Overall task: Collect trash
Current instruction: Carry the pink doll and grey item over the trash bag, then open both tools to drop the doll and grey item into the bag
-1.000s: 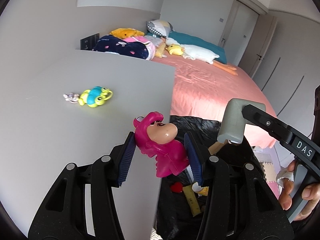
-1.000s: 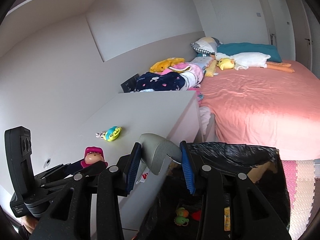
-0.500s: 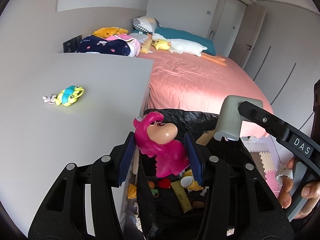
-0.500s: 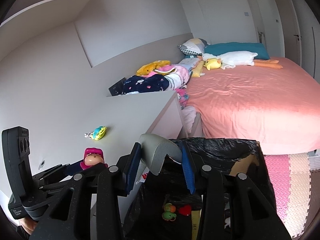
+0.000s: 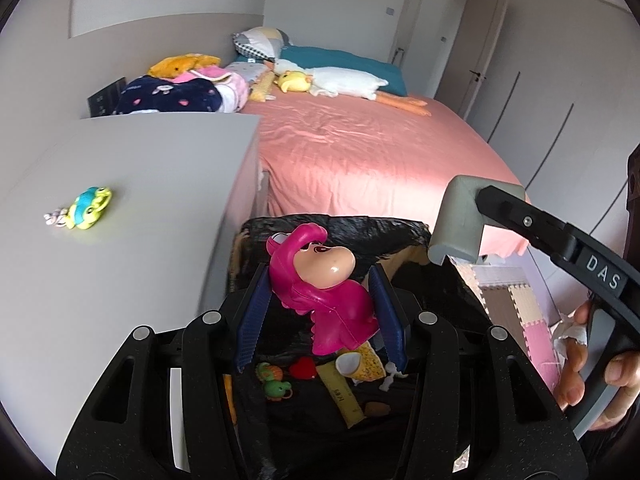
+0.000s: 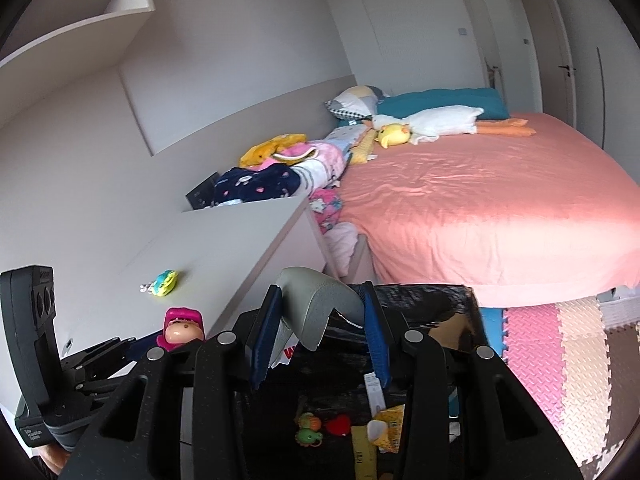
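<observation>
My left gripper (image 5: 320,312) is shut on a magenta toy figure (image 5: 320,292) with a tan face, held above the open black trash bag (image 5: 360,228). The same pink toy (image 6: 182,326) shows at lower left in the right wrist view. My right gripper (image 6: 320,328) is shut on a grey foam corner guard (image 6: 312,304), also over the bag (image 6: 440,300); in the left wrist view that corner guard (image 5: 460,220) hangs at the bag's right rim. Inside the bag lie several small toys and wrappers, among them a red heart (image 5: 302,368).
A grey cabinet top (image 5: 140,208) stands left of the bag, with a blue-and-yellow frog toy (image 5: 88,208) on it. Behind is a bed with a pink cover (image 5: 360,152), plush toys and pillows. Foam floor tiles (image 6: 560,344) lie right of the bag. A person's hand (image 5: 588,364) grips the right handle.
Both grippers have moved rightward off the cabinet top and now hang over the open bag, each still holding its item. The bag's contents have come into view.
</observation>
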A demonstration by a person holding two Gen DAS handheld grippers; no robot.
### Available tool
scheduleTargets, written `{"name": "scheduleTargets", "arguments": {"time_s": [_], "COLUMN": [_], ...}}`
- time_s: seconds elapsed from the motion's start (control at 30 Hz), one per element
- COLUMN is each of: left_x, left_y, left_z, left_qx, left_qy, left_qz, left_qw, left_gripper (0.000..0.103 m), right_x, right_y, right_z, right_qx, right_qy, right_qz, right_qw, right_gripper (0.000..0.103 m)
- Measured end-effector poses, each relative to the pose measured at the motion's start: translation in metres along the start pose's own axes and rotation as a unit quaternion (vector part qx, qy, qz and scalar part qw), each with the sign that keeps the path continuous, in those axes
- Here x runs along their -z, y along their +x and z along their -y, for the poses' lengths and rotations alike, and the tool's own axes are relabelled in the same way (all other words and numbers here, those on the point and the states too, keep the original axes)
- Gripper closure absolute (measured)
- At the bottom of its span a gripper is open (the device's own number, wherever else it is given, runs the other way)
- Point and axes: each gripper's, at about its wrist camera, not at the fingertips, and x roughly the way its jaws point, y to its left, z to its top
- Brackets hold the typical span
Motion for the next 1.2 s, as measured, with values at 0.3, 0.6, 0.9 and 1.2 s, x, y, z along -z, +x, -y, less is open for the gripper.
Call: {"name": "scheduleTargets", "arguments": {"time_s": [0.3,0.6,0.9,1.2], "left_x": [-0.002,-0.006,-0.002,-0.006], "left_y": [0.019,0.030,0.043,0.032], "left_z": [0.022,0.042,0.045,0.043], "left_qx": [0.023,0.032,0.032,0.008], "left_qy": [0.019,0.045,0.062,0.097], "left_qz": [-0.018,-0.027,-0.045,-0.036], "left_qw": [0.9994,0.9981,0.9965,0.9946], "left_gripper": [0.053,0.053,0.053,0.005], "right_x": [-0.005,-0.006,-0.006,-0.010], "right_y": [-0.007,-0.007,0.003,0.009], "right_z": [0.031,0.050,0.057,0.047], "right_qx": [0.022,0.052,0.072,0.082], "right_qy": [0.020,0.028,0.021,0.004], "right_qz": [0.006,0.007,-0.010,-0.018], "right_qw": [1.000,0.998,0.997,0.996], "right_gripper": [0.061,0.061,0.061,0.020]}}
